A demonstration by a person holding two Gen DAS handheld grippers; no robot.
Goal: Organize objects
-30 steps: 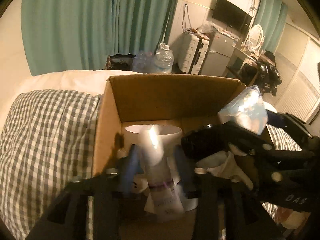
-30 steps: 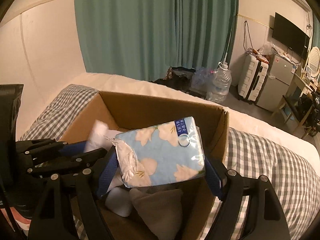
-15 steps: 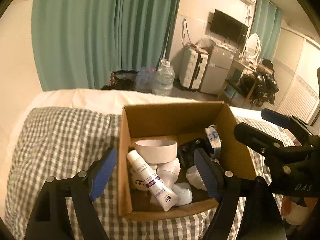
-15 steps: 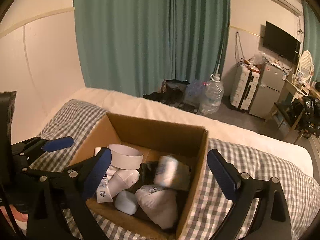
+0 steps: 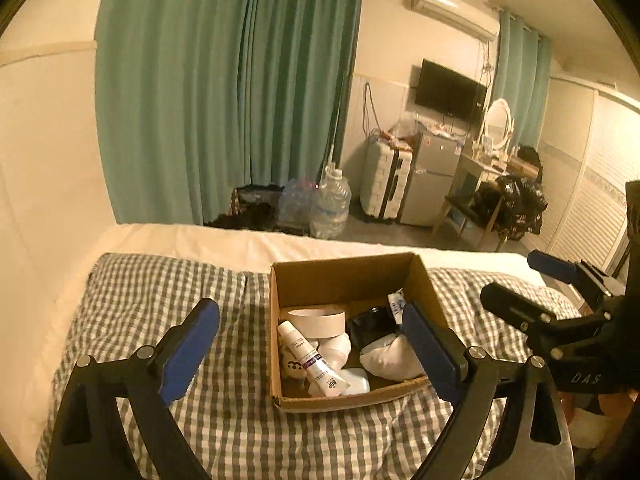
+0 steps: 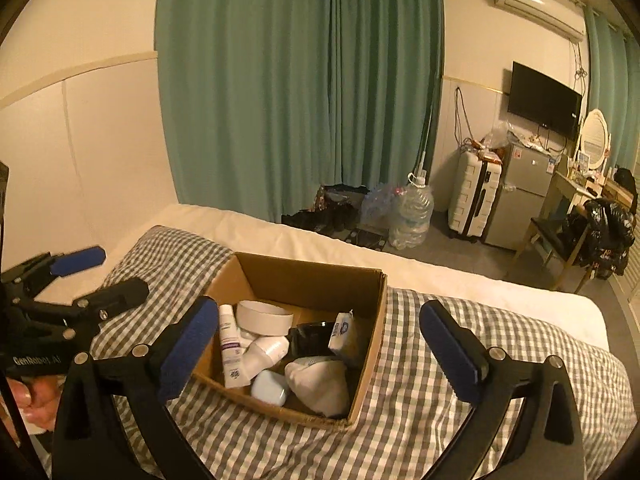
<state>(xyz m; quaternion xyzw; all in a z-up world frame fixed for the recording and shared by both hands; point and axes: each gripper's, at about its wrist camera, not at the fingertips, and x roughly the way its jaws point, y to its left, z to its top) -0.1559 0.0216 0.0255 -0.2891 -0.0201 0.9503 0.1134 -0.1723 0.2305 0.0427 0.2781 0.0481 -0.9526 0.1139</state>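
1. Two claws frame the near foreground, both spread wide and holding nothing: the left claw (image 5: 312, 340) and the right claw (image 6: 316, 340), each with blue pads on black fingers.
2. Checked blanket (image 5: 160, 304): grey-and-white gingham covering the bed, under both claws and carrying the box.
3. Cardboard box (image 6: 366, 344): open-topped, resting on the blanket between the fingers of each claw and touched by neither.
4. Box contents, near side: a white tube (image 6: 230, 348) with a purple band lies along the left wall; beside it lie a white bottle (image 6: 266, 352), a pale blue case (image 6: 270, 387) and a white cloth bundle (image 6: 320, 380).
5. Box contents, far side: a white paper ring (image 6: 264, 316) stands near the back wall; a dark object (image 6: 312, 338) sits at centre; a tissue pack (image 6: 340, 330) leans tilted against the right wall.
6. White sheet (image 6: 440, 276): bare strip of bed beyond the blanket.
7. Floor beyond the bed: a large water jug (image 6: 412, 216) stands just beside crumpled clear bags and dark shoes.
8. Teal curtain (image 6: 296, 80): full-height drape behind the jug.
9. Far right wall: a white suitcase (image 6: 474, 196) stands beside a small grey fridge (image 6: 520, 196), with a black television (image 6: 544, 100) mounted above and an air conditioner (image 6: 536, 0) near the ceiling.
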